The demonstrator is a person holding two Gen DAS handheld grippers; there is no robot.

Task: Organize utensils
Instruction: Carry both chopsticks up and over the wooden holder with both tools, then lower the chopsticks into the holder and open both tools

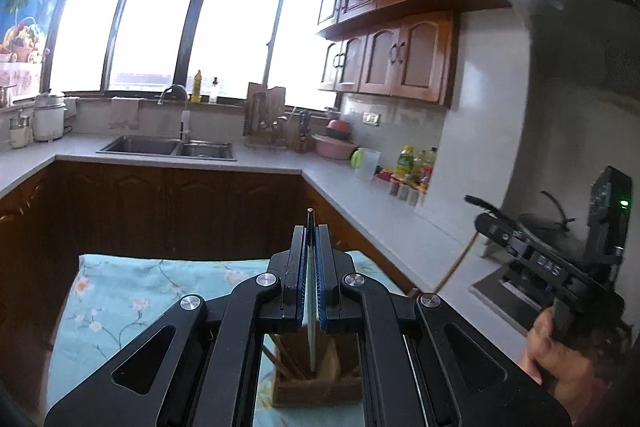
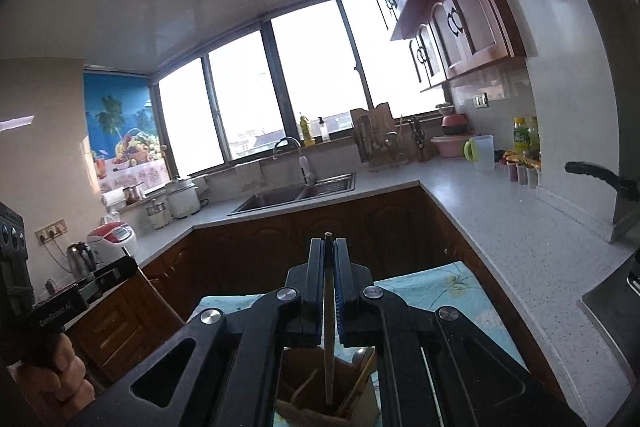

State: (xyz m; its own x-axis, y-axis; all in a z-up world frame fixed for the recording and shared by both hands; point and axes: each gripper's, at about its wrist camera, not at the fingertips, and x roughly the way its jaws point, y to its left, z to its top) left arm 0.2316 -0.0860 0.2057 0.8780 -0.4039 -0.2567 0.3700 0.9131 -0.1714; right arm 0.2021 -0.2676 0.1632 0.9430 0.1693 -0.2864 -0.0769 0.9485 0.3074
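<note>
My left gripper (image 1: 311,233) is shut on a thin flat pale utensil handle (image 1: 311,291) that runs down into a wooden utensil holder (image 1: 316,385) under the jaws. My right gripper (image 2: 329,245) is shut on a slim wooden utensil (image 2: 329,347) that stands in the same wooden holder (image 2: 324,391). Several other wooden sticks lean inside the holder. The holder sits on a light blue floral cloth (image 1: 132,299). The right gripper also shows at the right of the left wrist view (image 1: 532,251), held by a hand.
A grey L-shaped counter (image 1: 360,199) runs behind with a double sink (image 1: 168,147), a drying rack (image 1: 268,123), pink bowls (image 1: 334,145), a jug (image 1: 366,163) and bottles (image 1: 412,163). A stove area with a pan (image 1: 544,223) lies at the right. Rice cookers (image 2: 182,197) stand left.
</note>
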